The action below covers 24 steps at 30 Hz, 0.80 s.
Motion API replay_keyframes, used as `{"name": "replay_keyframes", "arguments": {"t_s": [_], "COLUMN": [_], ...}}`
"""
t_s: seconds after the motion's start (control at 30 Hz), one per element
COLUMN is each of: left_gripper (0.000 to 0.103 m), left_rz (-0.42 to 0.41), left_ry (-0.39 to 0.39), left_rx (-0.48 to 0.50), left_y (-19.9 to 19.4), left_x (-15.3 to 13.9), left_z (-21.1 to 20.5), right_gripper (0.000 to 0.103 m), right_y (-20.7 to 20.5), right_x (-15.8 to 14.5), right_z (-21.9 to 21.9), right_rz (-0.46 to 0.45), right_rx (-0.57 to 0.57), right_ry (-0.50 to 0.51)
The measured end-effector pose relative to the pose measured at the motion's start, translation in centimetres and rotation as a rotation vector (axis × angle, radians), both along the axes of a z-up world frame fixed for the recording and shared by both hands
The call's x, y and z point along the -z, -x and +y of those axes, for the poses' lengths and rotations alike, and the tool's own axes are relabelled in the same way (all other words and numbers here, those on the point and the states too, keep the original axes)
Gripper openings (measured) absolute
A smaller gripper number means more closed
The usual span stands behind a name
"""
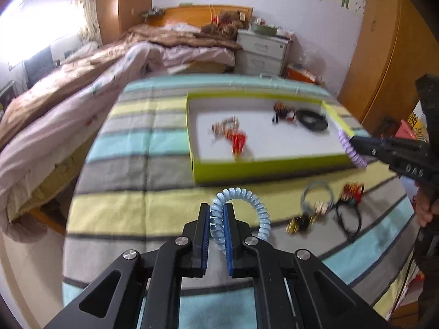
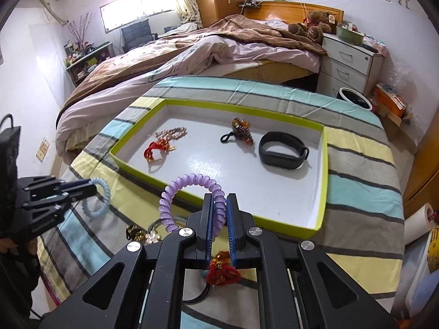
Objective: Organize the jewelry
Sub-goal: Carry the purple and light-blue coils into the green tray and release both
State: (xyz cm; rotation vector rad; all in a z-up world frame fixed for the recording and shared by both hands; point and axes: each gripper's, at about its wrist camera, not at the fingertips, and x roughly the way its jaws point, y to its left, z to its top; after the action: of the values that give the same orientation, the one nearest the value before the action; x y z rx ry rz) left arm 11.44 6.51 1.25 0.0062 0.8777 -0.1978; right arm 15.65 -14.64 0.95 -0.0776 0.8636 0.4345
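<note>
My left gripper [image 1: 217,205] is shut on a light blue spiral hair tie [image 1: 244,196], held above the striped cloth in front of the green-rimmed white tray [image 1: 263,164]. My right gripper [image 2: 219,198] is shut on a purple spiral hair tie [image 2: 178,189], held over the tray's near rim [image 2: 247,215]. In the tray lie a red-tasselled bead bracelet [image 2: 162,142], a brown bead bracelet with a black loop [image 2: 240,130] and a black wristband [image 2: 282,150]. The right gripper with the purple tie [image 1: 352,148] shows at the tray's right corner in the left wrist view.
Loose jewelry lies on the striped cloth [image 1: 131,170] before the tray: a blue-grey ring piece [image 1: 317,194], a gold-and-black piece [image 1: 299,223], a red-and-gold piece with a black cord [image 1: 352,192]. A bed [image 2: 219,44] and white nightstand [image 2: 348,63] stand behind.
</note>
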Motion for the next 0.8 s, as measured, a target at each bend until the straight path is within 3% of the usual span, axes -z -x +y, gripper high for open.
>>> {"name": "replay_keyframes", "arguments": {"t_s": [0.2, 0.37, 0.8], "left_gripper": [0.009, 0.009, 0.009], "left_rz": [-0.053, -0.058, 0.018], "left_ry": [0.006, 0.018, 0.056], "left_rx": [0.027, 0.036, 0.072], "left_y": [-2.5, -5.4, -13.2], "left_x": [-2.8, -3.4, -1.1], "left_z": [-1.3, -2.2, -4.4], "right_gripper": [0.010, 0.010, 0.010], "right_y": [-1.1, -2.9, -6.4], "right_x": [-0.7, -0.4, 1.8], "right_z": [-0.5, -1.1, -2.0], "right_rz": [-0.006, 0.011, 0.081], "right_rx": [0.030, 0.070, 0.089], "right_ry": [0.007, 0.025, 0.081]}}
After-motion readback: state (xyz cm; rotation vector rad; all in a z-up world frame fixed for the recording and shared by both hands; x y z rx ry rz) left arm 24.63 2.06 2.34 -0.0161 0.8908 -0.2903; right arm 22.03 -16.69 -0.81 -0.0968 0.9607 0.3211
